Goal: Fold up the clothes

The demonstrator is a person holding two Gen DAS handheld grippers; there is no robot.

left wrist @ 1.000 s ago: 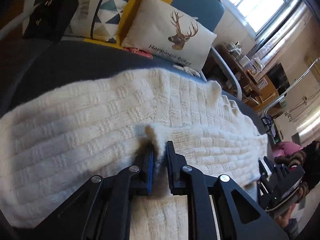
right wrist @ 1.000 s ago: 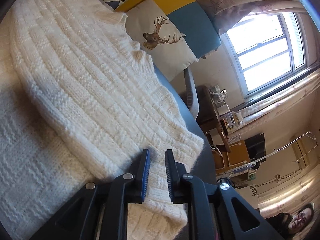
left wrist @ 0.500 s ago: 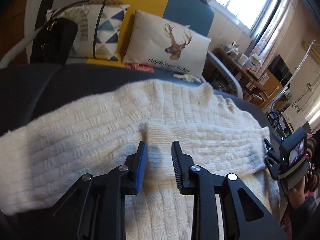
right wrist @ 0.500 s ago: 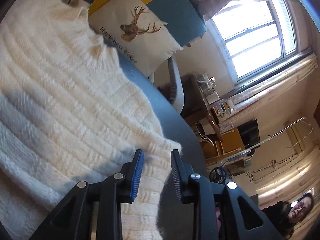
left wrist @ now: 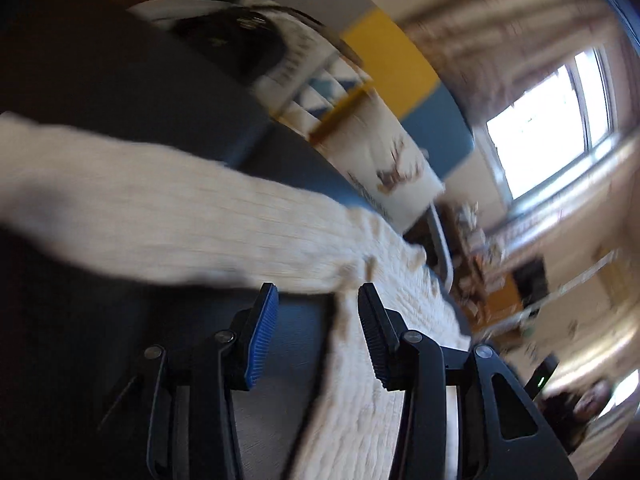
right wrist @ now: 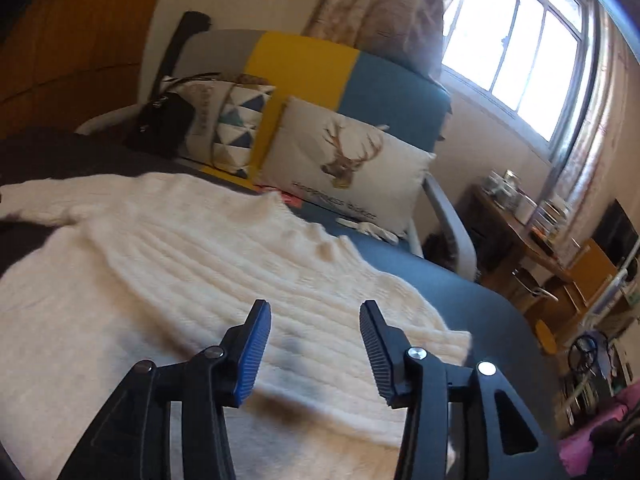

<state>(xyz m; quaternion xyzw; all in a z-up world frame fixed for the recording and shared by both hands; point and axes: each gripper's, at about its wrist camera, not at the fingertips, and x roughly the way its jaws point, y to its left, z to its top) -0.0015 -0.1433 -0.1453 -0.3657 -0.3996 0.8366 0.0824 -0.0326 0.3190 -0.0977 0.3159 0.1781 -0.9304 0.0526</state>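
Your left claw (left wrist: 318,296) is opening, nothing pinched; the sweater (left wrist: 168,220) runs from frame left to lower centre, its edge between the fingers, view blurred. Your right claw (right wrist: 315,314) is opening too, empty, above the sweater (right wrist: 180,256) spread flat on the dark bed (right wrist: 460,296), frame centre-left.

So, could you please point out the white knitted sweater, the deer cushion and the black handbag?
white knitted sweater (right wrist: 192,264): right wrist view, on its ribbed body.
deer cushion (right wrist: 348,160): right wrist view, on the printed deer.
black handbag (right wrist: 164,126): right wrist view, on its front side.
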